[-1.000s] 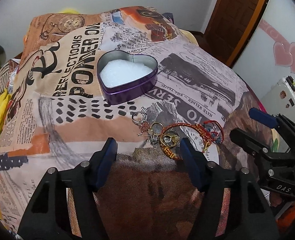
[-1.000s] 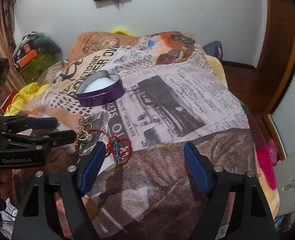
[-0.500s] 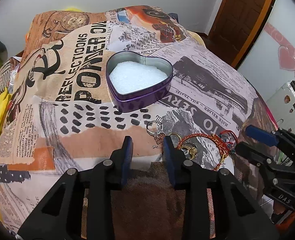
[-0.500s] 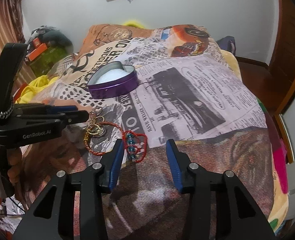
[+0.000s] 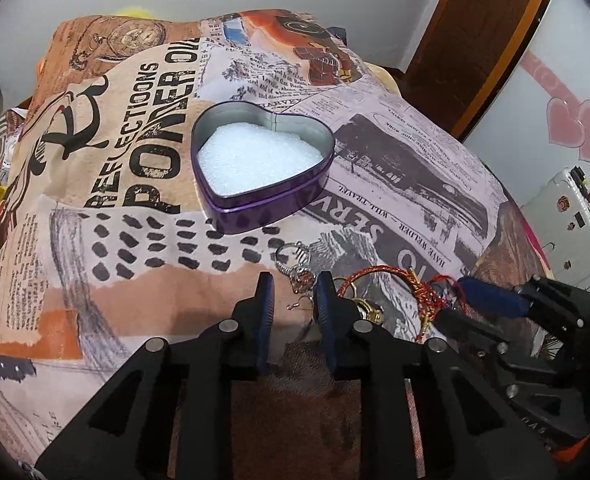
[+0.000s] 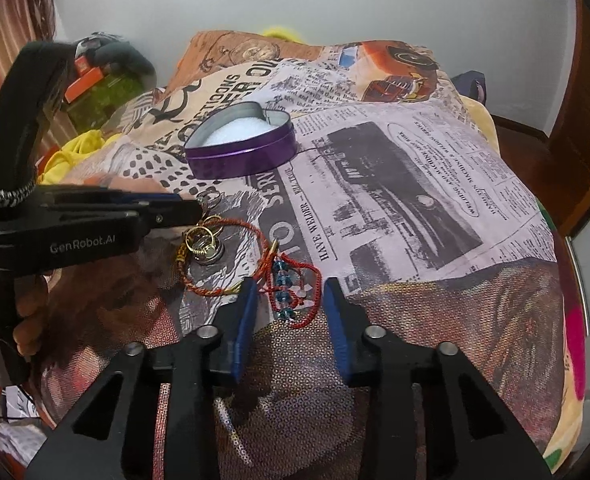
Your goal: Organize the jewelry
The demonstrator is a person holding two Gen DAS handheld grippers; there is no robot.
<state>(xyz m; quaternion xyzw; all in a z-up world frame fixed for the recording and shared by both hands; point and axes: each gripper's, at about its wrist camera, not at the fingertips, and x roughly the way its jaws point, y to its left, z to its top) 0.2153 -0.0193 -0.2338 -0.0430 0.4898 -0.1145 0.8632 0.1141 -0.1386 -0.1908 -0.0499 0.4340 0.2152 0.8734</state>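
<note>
- Left gripper (image 5: 294,294): black frame, blue pads, jaws narrowed to a small gap, nothing clamped; low over the bedspread on the near side of the purple heart-shaped tin (image 5: 261,170).
- Small silver ring charm cluster (image 5: 295,268) lies just ahead of the left tips, between them and the tin, on the cloth; cannot tell if a pad touches it.
- Right gripper (image 6: 289,294): same build, jaws about half open, holding nothing; tips straddle the red cord bracelet with blue beads (image 6: 291,292), which lies flat on the cloth between the pads. Contact with the pads unclear.
- Red-and-gold twisted cord bangle (image 6: 223,258) lies nearer than the tin, overlapping the beaded bracelet at its gold clasp.
- Gold rings pile (image 6: 204,245) sits inside the bangle loop, on the side away from the beaded bracelet, right beside the left gripper's tips in the right wrist view.
- Tin is open, no lid on it, white foam pad (image 5: 255,160) inside, no jewelry in it; all jewelry lies clustered on its near side, apart from it.
- Newspaper-print bedspread (image 6: 415,184) carries the tin and the jewelry.
- Brown wooden door (image 5: 479,40) beyond the tin to its right; yellow cloth (image 6: 71,156) off the bed edge to its left.
</note>
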